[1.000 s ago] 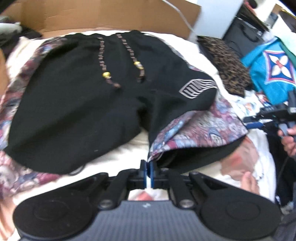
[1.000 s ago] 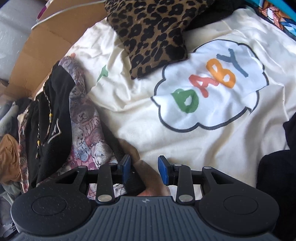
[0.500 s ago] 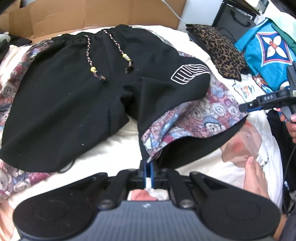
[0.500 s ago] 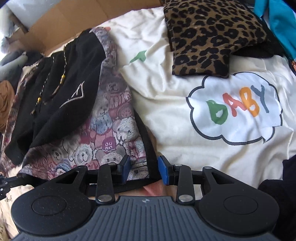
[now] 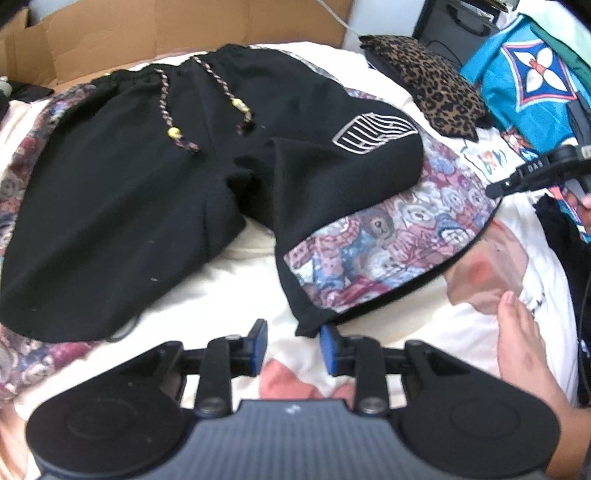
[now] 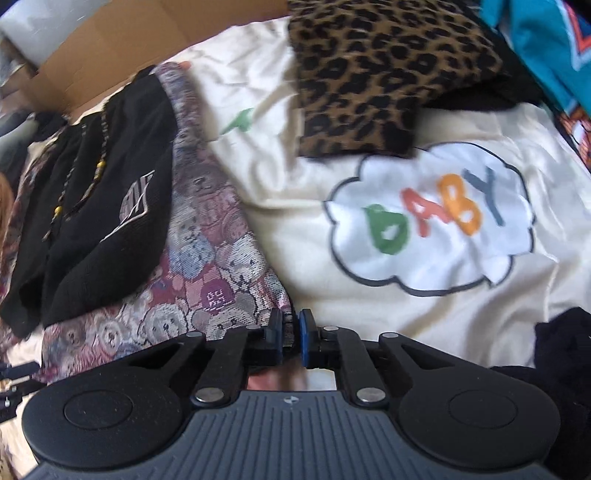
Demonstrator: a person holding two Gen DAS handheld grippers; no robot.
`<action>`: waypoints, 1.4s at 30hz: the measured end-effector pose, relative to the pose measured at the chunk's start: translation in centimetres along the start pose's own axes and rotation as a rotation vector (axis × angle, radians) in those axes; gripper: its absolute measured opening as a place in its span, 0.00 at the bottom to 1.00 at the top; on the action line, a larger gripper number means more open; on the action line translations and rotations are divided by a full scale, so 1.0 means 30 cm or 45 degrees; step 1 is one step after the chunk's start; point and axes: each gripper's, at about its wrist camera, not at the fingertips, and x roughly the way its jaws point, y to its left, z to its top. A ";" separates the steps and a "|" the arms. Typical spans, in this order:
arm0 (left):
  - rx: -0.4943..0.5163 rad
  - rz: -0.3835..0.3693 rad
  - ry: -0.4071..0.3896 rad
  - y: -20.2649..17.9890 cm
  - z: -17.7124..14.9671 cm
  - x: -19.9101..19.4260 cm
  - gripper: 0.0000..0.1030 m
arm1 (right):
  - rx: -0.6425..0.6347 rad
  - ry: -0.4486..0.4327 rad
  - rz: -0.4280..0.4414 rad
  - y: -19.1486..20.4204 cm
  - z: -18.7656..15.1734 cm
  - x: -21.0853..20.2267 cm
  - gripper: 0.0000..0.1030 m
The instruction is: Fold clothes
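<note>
1. The left gripper (image 5: pixel 293 341) hangs with its jaws spread and nothing between them, just short of the black hem corner of the shorts (image 5: pixel 207 155), free to take a new hold.
2. The right gripper (image 6: pixel 291 334) is pinched nearly closed on the shorts' bear-print edge (image 6: pixel 221 280), though blur makes the bite hard to judge; it probably anchors that corner for the coming fold.
3. The shorts lie flat on the cream blanket (image 6: pixel 303 258), waistband away from the grippers, one leg turned so the patterned panel shows.
4. Count: one pair of shorts, two beaded drawstring ends (image 5: pixel 177 133), two grippers.
5. Beyond the shorts, one leopard-print item (image 6: pixel 384 77) rests on the blanket; a cardboard box (image 5: pixel 155 33) stands behind the waistband.
</note>
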 end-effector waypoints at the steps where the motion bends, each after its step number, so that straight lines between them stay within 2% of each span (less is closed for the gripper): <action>1: 0.006 -0.005 0.002 -0.003 -0.002 0.004 0.32 | 0.014 0.000 -0.009 -0.012 -0.001 0.001 0.02; 4: 0.032 -0.037 0.000 -0.014 -0.003 0.000 0.32 | 0.029 -0.010 -0.091 -0.040 -0.003 0.008 0.00; 9: 0.001 -0.091 -0.008 0.012 -0.002 -0.041 0.32 | 0.128 -0.039 0.018 -0.085 0.003 -0.015 0.02; 10: -0.005 -0.098 -0.015 0.020 -0.001 -0.054 0.32 | 0.151 -0.049 0.058 -0.089 0.003 -0.021 0.08; 12: -0.014 -0.096 -0.030 0.034 0.003 -0.076 0.32 | 0.166 -0.061 0.097 -0.088 0.002 -0.024 0.36; 13: -0.014 -0.085 -0.037 0.041 0.004 -0.084 0.32 | 0.157 -0.062 0.095 -0.082 0.001 -0.021 0.44; 14: -0.009 -0.078 -0.035 0.041 0.005 -0.082 0.32 | 0.149 -0.063 0.092 -0.075 0.000 -0.018 0.44; 22: 0.116 -0.097 0.043 -0.004 -0.010 0.002 0.32 | 0.023 0.006 0.097 -0.028 -0.008 0.056 0.43; 24: 0.128 -0.098 0.043 -0.020 -0.006 0.021 0.32 | 0.052 0.018 0.110 -0.037 -0.003 0.056 0.26; 25: 0.134 -0.099 0.044 -0.027 -0.004 0.030 0.32 | 0.076 0.025 0.118 -0.044 0.000 0.054 0.13; 26: 0.141 -0.099 0.044 -0.035 -0.001 0.040 0.32 | 0.094 0.029 0.122 -0.052 0.001 0.050 0.05; 29: 0.134 -0.101 0.039 -0.045 0.005 0.057 0.28 | 0.114 0.021 0.127 -0.059 0.005 0.022 0.03; 31: 0.075 -0.125 0.035 -0.022 0.007 0.048 0.11 | 0.116 0.010 0.128 -0.060 0.009 -0.001 0.03; 35: -0.021 -0.180 0.001 0.016 0.015 -0.007 0.09 | 0.124 -0.044 0.102 -0.049 0.041 -0.061 0.03; 38: -0.104 -0.282 -0.022 0.024 0.032 -0.059 0.09 | 0.137 -0.087 0.051 -0.044 0.067 -0.090 0.03; 42: -0.060 -0.300 0.009 0.006 0.029 -0.064 0.06 | 0.138 -0.084 -0.010 -0.060 0.086 -0.076 0.02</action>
